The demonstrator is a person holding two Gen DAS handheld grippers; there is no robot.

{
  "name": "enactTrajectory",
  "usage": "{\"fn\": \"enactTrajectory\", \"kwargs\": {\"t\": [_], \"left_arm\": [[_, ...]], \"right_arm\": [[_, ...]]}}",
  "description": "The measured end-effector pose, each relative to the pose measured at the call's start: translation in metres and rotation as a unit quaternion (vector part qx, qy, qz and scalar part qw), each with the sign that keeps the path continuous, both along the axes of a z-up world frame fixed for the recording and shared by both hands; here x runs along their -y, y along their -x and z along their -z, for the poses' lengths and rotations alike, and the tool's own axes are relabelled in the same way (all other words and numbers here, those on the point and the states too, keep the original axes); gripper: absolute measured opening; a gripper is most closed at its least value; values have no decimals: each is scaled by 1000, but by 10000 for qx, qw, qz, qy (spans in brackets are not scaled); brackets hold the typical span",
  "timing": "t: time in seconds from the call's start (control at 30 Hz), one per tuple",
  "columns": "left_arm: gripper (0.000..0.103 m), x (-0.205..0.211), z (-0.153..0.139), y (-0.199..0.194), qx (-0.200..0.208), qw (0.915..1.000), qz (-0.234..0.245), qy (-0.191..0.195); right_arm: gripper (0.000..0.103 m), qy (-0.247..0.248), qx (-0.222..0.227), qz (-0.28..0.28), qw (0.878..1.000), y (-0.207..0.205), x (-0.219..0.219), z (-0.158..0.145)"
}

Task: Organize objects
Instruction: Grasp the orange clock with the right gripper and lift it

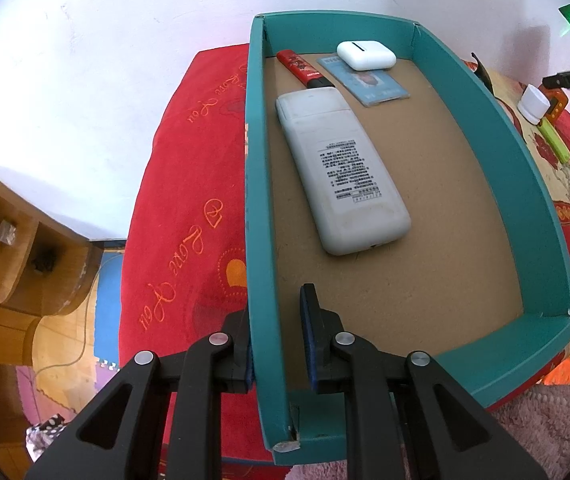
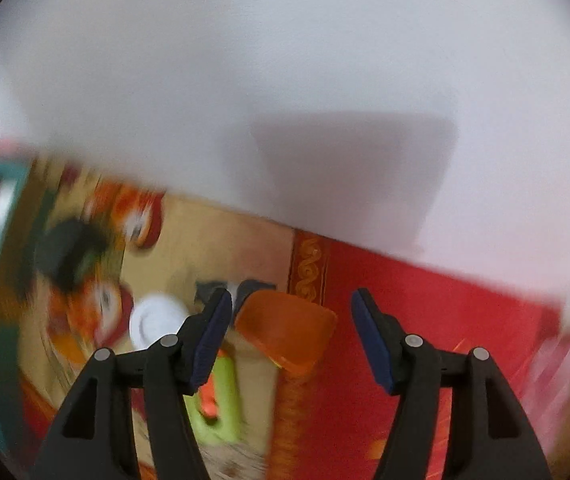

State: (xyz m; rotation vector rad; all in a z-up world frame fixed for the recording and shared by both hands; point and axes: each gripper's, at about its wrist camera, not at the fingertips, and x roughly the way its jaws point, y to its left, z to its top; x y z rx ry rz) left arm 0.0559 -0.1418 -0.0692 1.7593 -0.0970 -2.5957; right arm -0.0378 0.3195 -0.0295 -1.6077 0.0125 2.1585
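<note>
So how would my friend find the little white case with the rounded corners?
Look in the teal box sitting on the red blanket. At its far end, the small white case rests partly on a blue card, beside a red stick. It is far smaller and glossier than the long grey-white remote.

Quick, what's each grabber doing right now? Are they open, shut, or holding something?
Left gripper: shut on the left wall of the teal box.
Right gripper: open, holding nothing; an orange block lies between its fingers.
</note>
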Motion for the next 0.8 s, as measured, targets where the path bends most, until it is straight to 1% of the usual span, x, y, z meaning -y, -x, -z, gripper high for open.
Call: {"fn": "enactTrajectory", "kwargs": {"t": [0.03,0.1,0.13,0.2,0.23,0.37,0.47,0.53,0.57,0.6,0.63,0.67,0.7,0.8], "left_arm": [[18,0,0,0,-2,10000,-3,1],[18,2,0,0,-3,10000,-10,5],[18,0,1,0,-2,10000,-12,8],[18,1,1,0,0,10000,-25,8],[18,1,2,1,2,10000,-34,9],[18,3,2,2,18,10000,-55,29],[18,4,3,3,32,10000,-75,43],[18,6,3,4,34,9999,-83,61],[18,6,4,3,33,9999,-89,63],[18,6,4,3,35,9999,-102,64],[18,5,4,4,38,9999,-117,64],[18,6,4,4,41,9999,-128,62],[18,3,3,3,43,9999,-132,64],[18,2,3,3,45,9999,-142,67]], "right_arm": [[63,-165,213,-358,9990,4,7,0],[63,-447,696,-1117,9903,10,21,5],[63,-548,922,-1471,9833,13,28,8],[63,-795,1405,-2169,9628,19,41,16],[63,-842,1563,-2399,9544,21,46,19],[63,-900,2195,-3063,9219,33,53,36],[63,-784,2632,-3204,9066,35,48,50],[62,-760,2883,-3163,9006,35,40,59],[61,-728,2935,-3104,9012,35,36,63],[56,-650,2897,-3021,9058,35,31,64],[52,-507,2791,-2888,9144,35,26,63],[43,-286,2615,-2713,9258,35,20,59],[39,-158,2460,-2596,9337,34,16,56],[36,1,1747,-2305,9573,24,6,38]]}}
